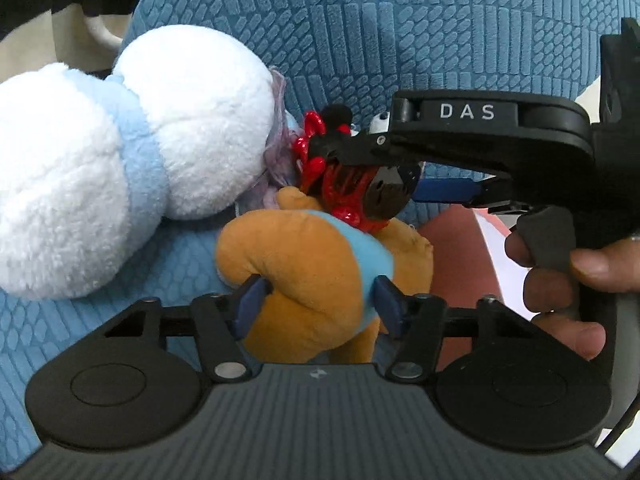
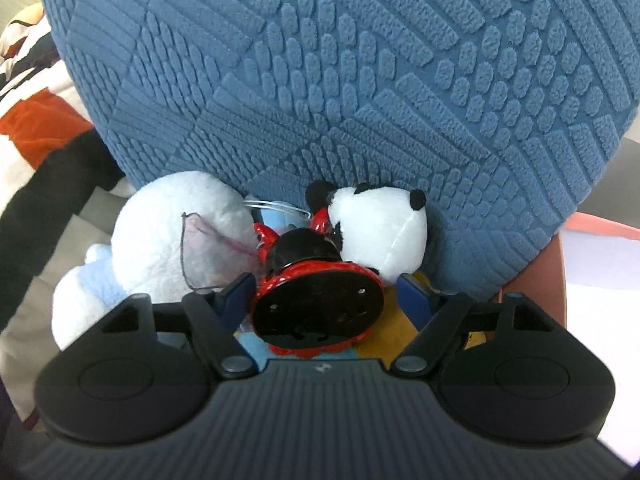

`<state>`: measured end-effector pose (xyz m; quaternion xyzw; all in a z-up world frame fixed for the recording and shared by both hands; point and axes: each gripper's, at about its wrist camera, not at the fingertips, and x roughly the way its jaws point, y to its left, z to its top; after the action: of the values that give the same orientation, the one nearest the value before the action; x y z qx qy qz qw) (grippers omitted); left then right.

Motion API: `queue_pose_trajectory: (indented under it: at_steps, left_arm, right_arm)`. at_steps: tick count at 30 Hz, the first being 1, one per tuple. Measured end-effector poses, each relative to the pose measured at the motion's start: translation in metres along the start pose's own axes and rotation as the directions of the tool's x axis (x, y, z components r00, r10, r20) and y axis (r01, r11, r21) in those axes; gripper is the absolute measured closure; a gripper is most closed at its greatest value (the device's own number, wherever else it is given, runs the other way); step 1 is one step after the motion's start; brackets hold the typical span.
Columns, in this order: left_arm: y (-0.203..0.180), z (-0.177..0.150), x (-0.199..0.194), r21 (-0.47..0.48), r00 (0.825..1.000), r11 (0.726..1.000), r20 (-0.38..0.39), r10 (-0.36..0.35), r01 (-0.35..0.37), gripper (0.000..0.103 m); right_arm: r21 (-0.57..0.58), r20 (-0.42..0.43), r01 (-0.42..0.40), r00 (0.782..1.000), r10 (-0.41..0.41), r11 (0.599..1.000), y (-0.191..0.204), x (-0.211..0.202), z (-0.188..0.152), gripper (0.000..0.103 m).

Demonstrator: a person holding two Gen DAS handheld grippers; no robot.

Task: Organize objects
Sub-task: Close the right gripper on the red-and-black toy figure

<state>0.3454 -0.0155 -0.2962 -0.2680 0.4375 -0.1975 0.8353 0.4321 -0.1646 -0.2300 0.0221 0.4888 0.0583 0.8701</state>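
My left gripper (image 1: pixel 316 300) is shut on an orange plush toy with a light blue shirt (image 1: pixel 308 276), held low against the blue sofa. My right gripper (image 2: pixel 324 300) comes in from the right in the left wrist view (image 1: pixel 400 176) and is shut on a red and black figurine (image 2: pixel 316 304), seen base-first; the figurine also shows in the left wrist view (image 1: pixel 340 184). A large white and light blue plush (image 1: pixel 120 160) lies at the left; it also shows in the right wrist view (image 2: pixel 168 240). A small panda plush (image 2: pixel 380 232) leans on the sofa back behind the figurine.
The blue textured sofa back (image 2: pixel 360 80) fills the far side. A pink surface edge (image 2: pixel 592 232) lies to the right. Orange, white and black fabric (image 2: pixel 36 132) lies at the left. A person's hand (image 1: pixel 560 272) grips the right gripper's handle.
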Motion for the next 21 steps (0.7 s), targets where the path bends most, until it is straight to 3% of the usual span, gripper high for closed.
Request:
queue_pose_trajectory:
  at_steps: [10, 21]
  left_arm:
    - [0.010, -0.008, -0.022, -0.042, 1.000, 0.999, 0.024, -0.007, 0.008, 0.052]
    - [0.025, -0.028, -0.095, -0.114, 0.994, 0.992, 0.087, 0.064, -0.054, 0.055]
  right_arm:
    - [0.022, 0.018, 0.031, 0.999, -0.032, 0.999, 0.008, -0.035, -0.021, 0.031]
    - [0.079, 0.060, 0.008, 0.998, -0.013, 0.997, 0.011, -0.099, -0.059, 0.031]
